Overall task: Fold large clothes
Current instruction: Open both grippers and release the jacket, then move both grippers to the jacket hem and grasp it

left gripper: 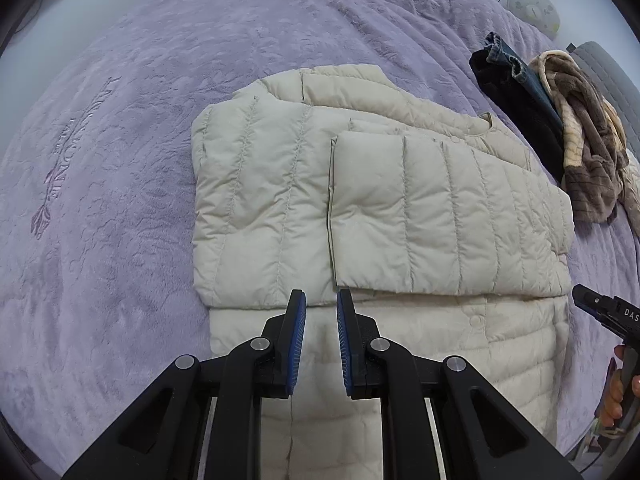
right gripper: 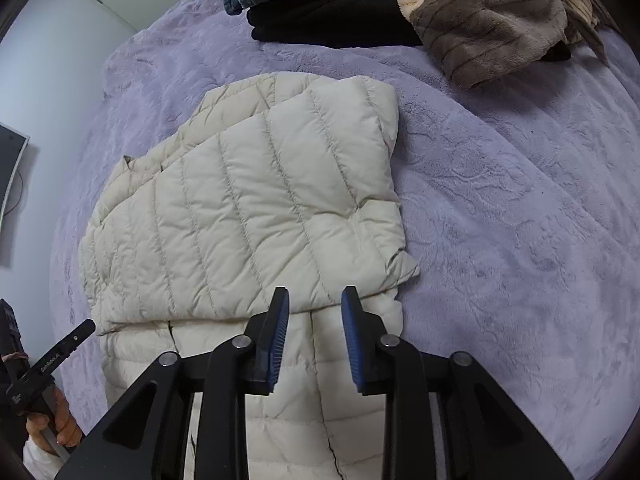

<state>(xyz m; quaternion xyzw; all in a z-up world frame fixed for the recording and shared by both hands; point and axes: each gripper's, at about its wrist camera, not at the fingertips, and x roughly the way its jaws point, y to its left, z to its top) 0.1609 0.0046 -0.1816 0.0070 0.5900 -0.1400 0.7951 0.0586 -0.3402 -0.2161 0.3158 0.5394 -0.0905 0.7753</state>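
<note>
Cream quilted jacket [left gripper: 360,208] lies partly folded on the lavender bed cover [left gripper: 120,160], both sleeves laid across its chest. Left claw [left gripper: 321,312] and right claw [right gripper: 315,308] hover over its hem, jaws apart, gripping nothing.

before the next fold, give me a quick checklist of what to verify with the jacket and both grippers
1. Left gripper open, holding nothing: ok.
2. Right gripper open, holding nothing: ok.
3. Both sleeves folded in across the cream puffer jacket: ok.
4. Lower body of the jacket lying flat toward the grippers, ready to lift: ok.
5. Pile of dark and brown clothes apart from the jacket: ok.
6. Hem edge reachable: cannot tell, it is hidden below the grippers.
</note>
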